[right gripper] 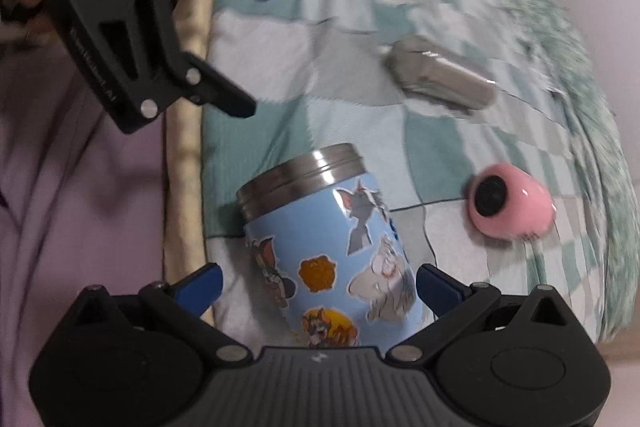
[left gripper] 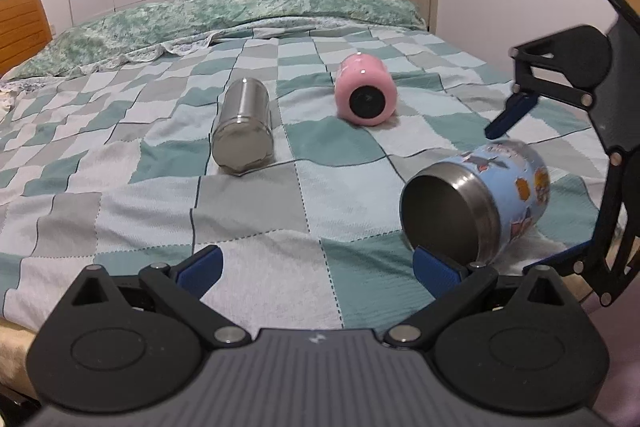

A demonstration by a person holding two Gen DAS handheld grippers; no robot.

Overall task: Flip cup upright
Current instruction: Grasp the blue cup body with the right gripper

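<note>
A light-blue cartoon-sticker cup [left gripper: 480, 203] with a steel rim lies on its side on the checkered bedspread [left gripper: 248, 203], mouth toward the left camera. My left gripper [left gripper: 320, 273] is open and empty, low over the bed's near edge, its right fingertip just below the cup's rim. My right gripper [right gripper: 318, 287] is open with the blue cup [right gripper: 332, 243] between its fingers, neither pad visibly touching. From the left wrist view the right gripper [left gripper: 516, 187] straddles the cup from the right.
A steel cup [left gripper: 244, 125] and a pink cup [left gripper: 366, 91] lie on their sides further up the bed; both show in the right wrist view, steel [right gripper: 440, 77] and pink [right gripper: 512, 207]. A green quilt [left gripper: 224, 15] is bunched at the far end. The bed's near edge [right gripper: 186, 155] is close.
</note>
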